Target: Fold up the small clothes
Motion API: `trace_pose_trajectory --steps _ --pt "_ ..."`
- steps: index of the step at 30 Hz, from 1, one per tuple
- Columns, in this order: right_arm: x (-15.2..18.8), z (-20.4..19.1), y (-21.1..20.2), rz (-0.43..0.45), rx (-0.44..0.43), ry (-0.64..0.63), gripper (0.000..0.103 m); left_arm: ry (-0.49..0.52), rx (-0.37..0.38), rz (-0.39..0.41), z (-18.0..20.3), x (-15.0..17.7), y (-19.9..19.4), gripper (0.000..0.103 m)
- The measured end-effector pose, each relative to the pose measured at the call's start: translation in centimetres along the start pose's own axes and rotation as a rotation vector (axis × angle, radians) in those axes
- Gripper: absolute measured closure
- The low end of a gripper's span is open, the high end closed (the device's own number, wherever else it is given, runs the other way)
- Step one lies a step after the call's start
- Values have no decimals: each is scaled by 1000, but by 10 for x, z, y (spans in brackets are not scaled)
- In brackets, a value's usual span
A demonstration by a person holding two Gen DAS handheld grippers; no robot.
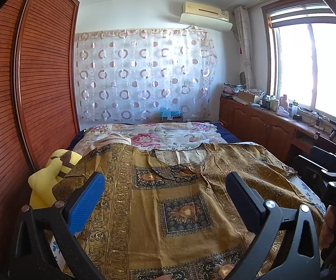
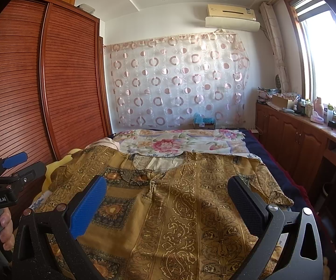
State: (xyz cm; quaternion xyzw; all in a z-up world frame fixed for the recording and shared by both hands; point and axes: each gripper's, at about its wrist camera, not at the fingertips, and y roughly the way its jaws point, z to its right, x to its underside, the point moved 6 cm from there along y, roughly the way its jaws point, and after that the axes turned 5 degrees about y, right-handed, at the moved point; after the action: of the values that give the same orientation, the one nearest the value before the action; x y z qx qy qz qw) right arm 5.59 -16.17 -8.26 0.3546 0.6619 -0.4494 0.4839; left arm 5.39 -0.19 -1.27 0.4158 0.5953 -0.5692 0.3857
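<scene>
Both grippers, left (image 1: pixel 165 198) and right (image 2: pixel 166 200), hover jaws apart over the spread shirt (image 1: pixel 182 200); folding appears unstarted, each next needing an edge between its jaws.

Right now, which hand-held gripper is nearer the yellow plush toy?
Left. The left hand-held gripper hangs open beside the yellow plush toy; the right hand-held gripper is across the shirt.

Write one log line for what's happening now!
garment: mustard patterned cotton shirt flat on bed | left gripper: open, above | right gripper: open, above | fold: unstarted
</scene>
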Motion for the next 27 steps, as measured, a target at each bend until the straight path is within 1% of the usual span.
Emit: trace_pose_trajectory --steps 27 --pt "-1 2 -2 3 -2 2 0 10 -2 12 -1 -6 -5 0"
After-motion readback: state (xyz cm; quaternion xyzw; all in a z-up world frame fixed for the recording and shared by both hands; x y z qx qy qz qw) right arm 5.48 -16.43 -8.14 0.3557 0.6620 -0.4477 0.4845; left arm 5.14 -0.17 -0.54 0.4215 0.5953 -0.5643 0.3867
